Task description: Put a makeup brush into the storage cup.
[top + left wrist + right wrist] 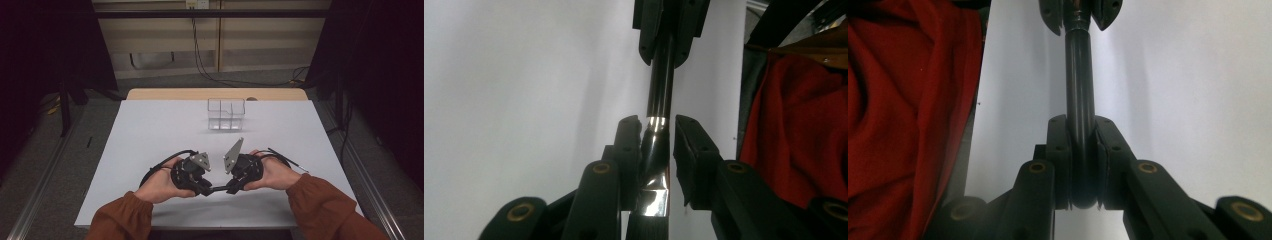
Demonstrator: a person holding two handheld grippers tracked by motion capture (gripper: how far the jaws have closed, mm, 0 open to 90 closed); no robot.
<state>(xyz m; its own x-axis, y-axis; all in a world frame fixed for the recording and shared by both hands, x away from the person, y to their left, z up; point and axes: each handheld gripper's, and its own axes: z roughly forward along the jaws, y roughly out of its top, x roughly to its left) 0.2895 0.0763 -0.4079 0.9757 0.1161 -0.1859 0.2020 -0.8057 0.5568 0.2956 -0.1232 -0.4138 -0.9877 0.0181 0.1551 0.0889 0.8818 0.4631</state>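
Observation:
A slim glossy black brush point(218, 189) with a silver ferrule point(654, 200) spans level between my two grippers, near the front edge of the white table point(150, 130). My right gripper point(232, 187) is shut on one end of the handle point(1081, 100), with both pads pressed against it. My left gripper point(205, 189) stands around the other end. In the left gripper view its jaws point(658, 122) sit slightly apart: one pad rests against the brush and the other leaves a clear gap. A hand holds each gripper.
A clear plastic box with compartments point(226, 114) stands at the middle back of the table. Rust-red sleeves point(325, 200) come in from the front edge. Black cables point(285, 159) trail from the grippers across the table. Dark floor surrounds the table.

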